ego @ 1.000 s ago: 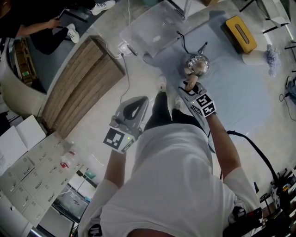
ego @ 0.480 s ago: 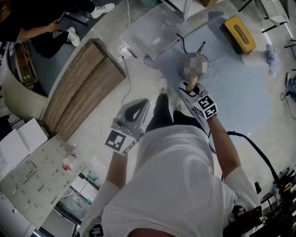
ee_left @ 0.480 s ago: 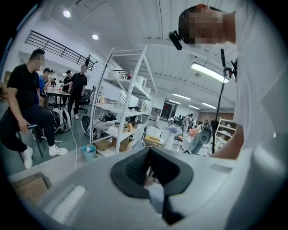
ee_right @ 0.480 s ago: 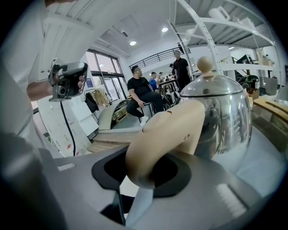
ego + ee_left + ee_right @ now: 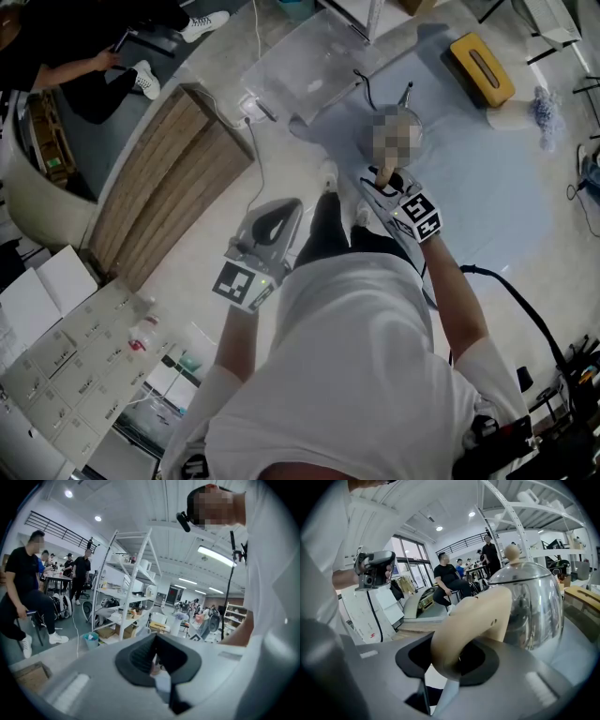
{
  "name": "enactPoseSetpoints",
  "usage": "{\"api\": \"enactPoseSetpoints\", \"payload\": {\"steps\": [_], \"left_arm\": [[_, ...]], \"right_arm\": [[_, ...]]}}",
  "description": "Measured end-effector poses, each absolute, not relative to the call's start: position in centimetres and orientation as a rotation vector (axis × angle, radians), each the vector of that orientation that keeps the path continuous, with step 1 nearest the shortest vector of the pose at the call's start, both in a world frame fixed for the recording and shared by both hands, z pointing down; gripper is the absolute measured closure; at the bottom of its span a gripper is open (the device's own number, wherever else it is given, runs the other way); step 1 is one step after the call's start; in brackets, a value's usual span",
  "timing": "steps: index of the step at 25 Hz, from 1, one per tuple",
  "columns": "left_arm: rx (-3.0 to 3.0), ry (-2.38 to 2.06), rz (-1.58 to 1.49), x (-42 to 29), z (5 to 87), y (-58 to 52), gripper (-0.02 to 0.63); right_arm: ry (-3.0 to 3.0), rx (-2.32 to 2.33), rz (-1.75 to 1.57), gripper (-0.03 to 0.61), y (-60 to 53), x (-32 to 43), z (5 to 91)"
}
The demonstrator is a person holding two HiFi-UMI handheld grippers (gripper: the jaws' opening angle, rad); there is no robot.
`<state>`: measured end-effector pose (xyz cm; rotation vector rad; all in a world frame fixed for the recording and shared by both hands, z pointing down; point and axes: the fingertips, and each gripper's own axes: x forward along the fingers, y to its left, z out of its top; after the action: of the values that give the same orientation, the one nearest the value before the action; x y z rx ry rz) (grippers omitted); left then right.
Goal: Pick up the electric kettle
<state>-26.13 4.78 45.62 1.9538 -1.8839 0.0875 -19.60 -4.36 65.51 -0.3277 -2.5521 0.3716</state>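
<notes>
Right tongs (image 5: 454, 654) clamp the electric kettle (image 5: 530, 606) by its beige handle (image 5: 474, 620)
The steel kettle is by the blue worktop's (image 5: 492, 192) near edge, a yellow box (image 5: 481, 67) towards a far corner; left tongs (image 5: 157, 662) are off the worktop, jaws together, empty

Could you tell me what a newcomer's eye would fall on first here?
The shiny steel kettle stands out, right of centre in the right gripper view, with the right gripper closed on its beige handle. In the head view, a yellow box lies at the top right on a blue sheet.
</notes>
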Motion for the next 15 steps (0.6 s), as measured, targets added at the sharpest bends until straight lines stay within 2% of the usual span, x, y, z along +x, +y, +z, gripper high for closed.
{"api": "enactPoseSetpoints", "payload": {"steps": [15], "left_arm": [[2.037,-1.846,0.086,-25.3,44.3,3.8,0.611]], "right_arm": [[-2.619,-0.247,0.39,0.448,-5.1,-18.8,62.5]]}}
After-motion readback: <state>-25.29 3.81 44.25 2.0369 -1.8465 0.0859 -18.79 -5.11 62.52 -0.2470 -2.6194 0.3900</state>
